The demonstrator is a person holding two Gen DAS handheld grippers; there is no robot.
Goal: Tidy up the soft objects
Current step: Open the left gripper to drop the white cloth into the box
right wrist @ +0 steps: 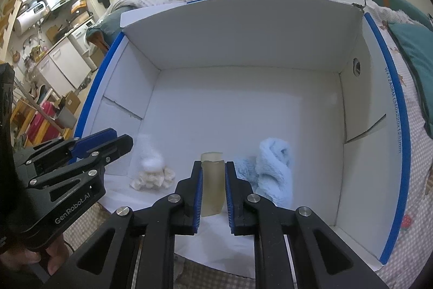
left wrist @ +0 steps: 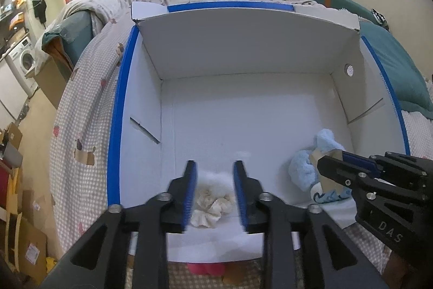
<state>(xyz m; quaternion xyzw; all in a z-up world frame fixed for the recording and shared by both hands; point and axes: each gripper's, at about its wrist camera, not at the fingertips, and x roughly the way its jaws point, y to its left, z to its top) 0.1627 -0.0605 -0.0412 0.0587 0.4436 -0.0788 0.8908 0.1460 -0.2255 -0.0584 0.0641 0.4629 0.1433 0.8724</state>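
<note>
**Two soft items in the box**

A tan card tag is pinched by the right gripper; the attached blue plush lies beside it. The left gripper stands parted over a cream plush, untouched, on the white box floor.

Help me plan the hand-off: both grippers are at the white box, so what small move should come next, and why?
Probably lift the left gripper away: its jaws stand apart, and the cream plush lies on the floor of the box between them, not pressed. The right gripper is shut on a tan card tag beside the blue plush, so its release likely follows.
</note>
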